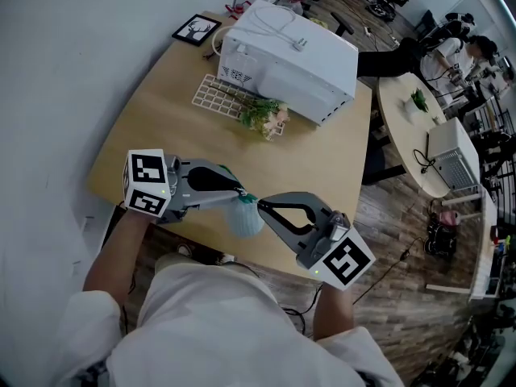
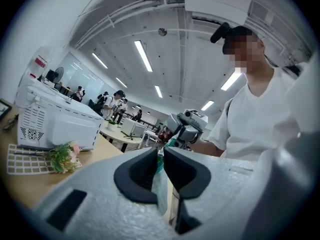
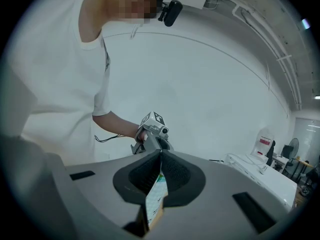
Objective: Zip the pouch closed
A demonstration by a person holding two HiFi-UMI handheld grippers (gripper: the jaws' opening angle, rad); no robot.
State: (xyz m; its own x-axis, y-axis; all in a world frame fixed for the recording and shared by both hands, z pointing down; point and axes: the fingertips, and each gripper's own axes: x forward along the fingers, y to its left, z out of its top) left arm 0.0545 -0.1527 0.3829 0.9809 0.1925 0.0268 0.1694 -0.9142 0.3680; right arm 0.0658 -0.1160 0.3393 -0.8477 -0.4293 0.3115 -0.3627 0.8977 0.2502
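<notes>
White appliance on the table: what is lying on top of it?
A white cable lies looped across the top of the white appliance, ending in a plug. Nothing else shows there. Its far side and whatever stands behind it are hidden.

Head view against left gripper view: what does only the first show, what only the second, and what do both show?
Only the head view: the left marker cube and the wooden floor. Only the left gripper view: the ceiling lights and the camera on the person's head. Both: the pouch pinched by the left gripper and right gripper, the white appliance and the flowers.
</notes>
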